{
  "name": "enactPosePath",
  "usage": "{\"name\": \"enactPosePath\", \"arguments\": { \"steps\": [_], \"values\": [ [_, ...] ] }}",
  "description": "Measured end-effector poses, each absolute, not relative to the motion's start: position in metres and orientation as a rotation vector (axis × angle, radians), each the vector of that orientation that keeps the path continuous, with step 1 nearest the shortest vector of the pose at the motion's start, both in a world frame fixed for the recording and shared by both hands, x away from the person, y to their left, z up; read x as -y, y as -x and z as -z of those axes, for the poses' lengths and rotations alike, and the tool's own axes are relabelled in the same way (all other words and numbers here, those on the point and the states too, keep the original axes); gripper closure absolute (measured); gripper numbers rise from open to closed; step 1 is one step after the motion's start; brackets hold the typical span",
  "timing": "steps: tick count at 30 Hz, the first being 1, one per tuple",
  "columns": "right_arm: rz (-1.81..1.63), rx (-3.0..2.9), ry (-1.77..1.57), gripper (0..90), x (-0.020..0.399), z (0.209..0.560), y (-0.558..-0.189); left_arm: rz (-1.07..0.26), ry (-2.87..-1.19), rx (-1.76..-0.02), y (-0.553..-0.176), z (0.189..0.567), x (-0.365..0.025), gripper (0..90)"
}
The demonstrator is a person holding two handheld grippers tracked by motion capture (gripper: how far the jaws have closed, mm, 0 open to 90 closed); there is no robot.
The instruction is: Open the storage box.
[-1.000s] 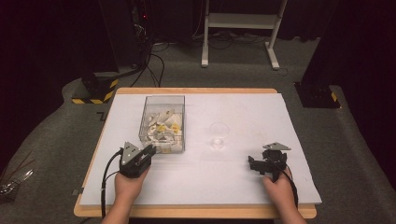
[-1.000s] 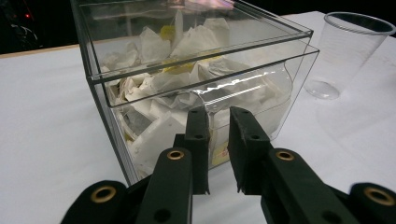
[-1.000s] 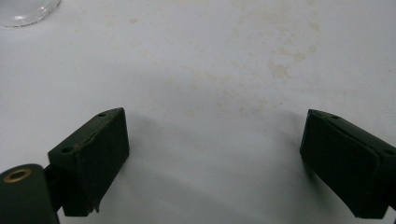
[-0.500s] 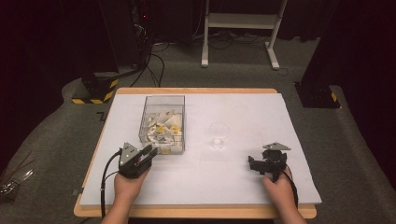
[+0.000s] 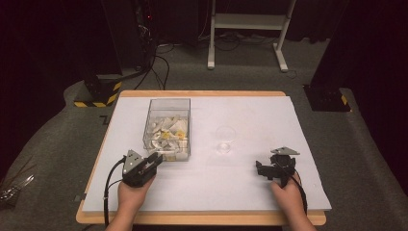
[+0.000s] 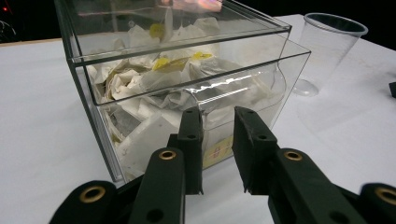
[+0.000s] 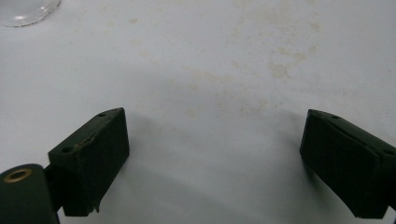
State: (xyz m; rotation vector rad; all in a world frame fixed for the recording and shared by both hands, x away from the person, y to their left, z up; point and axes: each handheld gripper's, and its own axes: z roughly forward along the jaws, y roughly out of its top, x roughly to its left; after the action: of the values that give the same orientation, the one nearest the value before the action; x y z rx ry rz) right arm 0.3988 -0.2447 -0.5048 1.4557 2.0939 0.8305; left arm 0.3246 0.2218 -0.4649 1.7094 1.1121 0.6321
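The left tool (image 6: 217, 140), near the surface's (image 5: 250, 192) front-left corner, has just been narrowing its jaws to a slim gap with nothing between them, right before the clear box (image 6: 187, 74) of crumpled paper scraps (image 6: 154, 84). The right tool (image 7: 215, 158), near the front-right corner, stands wide over bare surface; a clear cup (image 5: 225, 139) stands between box and right tool.

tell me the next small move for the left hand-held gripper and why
Probably ease the left hand-held gripper forward to the front wall of the clear plastic box of crumpled paper wrappers. Its jaws stand narrowly apart with nothing between them, just short of the wall.
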Motion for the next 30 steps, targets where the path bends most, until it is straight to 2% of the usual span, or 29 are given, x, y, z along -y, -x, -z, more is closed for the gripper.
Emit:
{"name": "enactPosePath", "arguments": {
  "steps": [30],
  "values": [
    [-0.83,-2.094,-1.452,8.3,0.245,0.505,-0.399,-0.63,-1.71,-1.101,-0.279,0.467,-0.221,76.7]
  ]
}}
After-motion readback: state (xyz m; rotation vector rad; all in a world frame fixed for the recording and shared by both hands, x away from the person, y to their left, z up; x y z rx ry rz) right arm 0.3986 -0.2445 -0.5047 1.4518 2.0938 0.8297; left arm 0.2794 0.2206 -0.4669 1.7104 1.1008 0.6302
